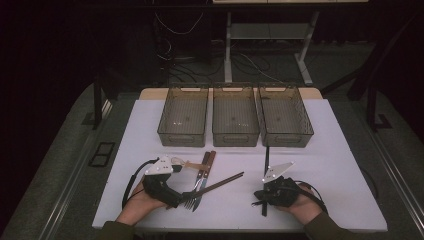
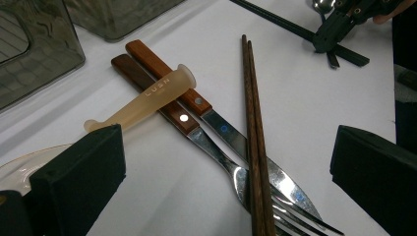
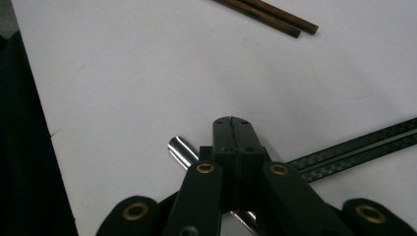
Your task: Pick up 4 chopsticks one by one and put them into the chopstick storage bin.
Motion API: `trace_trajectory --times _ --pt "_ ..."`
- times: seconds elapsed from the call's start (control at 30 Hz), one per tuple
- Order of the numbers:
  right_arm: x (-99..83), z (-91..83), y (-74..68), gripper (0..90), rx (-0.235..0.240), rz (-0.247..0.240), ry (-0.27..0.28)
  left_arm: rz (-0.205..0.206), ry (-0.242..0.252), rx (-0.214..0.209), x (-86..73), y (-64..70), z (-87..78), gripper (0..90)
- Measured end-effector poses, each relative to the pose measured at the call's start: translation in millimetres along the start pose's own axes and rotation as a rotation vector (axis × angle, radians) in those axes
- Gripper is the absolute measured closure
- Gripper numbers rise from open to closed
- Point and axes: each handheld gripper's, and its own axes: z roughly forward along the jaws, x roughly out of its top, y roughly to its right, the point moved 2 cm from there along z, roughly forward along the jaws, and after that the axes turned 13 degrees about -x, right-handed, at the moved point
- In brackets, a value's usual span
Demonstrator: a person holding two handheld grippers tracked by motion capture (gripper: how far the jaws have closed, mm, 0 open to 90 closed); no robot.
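Note:
My left gripper [image 1: 186, 195] [image 2: 226, 147] stands open at the table's front left, its pads [image 2: 83, 177] wide apart around the metal ends of a wood-handled fork [image 2: 147, 86] and knife [image 2: 169, 78]. Brown chopsticks [image 2: 253, 123] [image 1: 222, 182] lie across both blades. A frosted plastic handle [image 2: 147, 98] marked LUSH rests over the two wooden handles. At the front right, my right gripper [image 1: 259, 193] [image 3: 231, 127] is shut, jaws pressed together with nothing seen between them. It sits over black chopsticks [image 3: 354, 147] [image 1: 266, 160] and a shiny metal handle [image 3: 179, 147].
Three empty translucent bins [image 1: 183, 116] [image 1: 235, 116] [image 1: 286, 116] stand side by side at the table's back. The white table's [image 1: 340, 165] front edge is close behind both hands. A table frame and cables lie on the floor beyond.

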Motion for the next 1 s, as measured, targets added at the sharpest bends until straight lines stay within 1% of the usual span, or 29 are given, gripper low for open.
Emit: trace_trajectory --times 0.3,0.7,0.87,1.0 --pt "-4.9 -4.5 -0.4 89.9 0.000 -0.002 -0.010 0.002 0.001 0.000 0.0 -0.5 0.2 0.0" --pt "-16.3 -15.1 4.6 89.9 -0.020 0.010 -0.022 -0.001 0.000 -0.001 0.1 -0.2 0.3 0.0" --pt "-21.5 -17.6 6.3 89.8 -0.029 0.002 -0.038 0.001 -0.002 -0.001 0.2 0.0 0.4 0.0" --pt "-24.3 -19.9 8.1 89.9 -0.034 0.005 -0.040 -0.001 -0.002 -0.002 0.1 0.0 0.6 0.0"
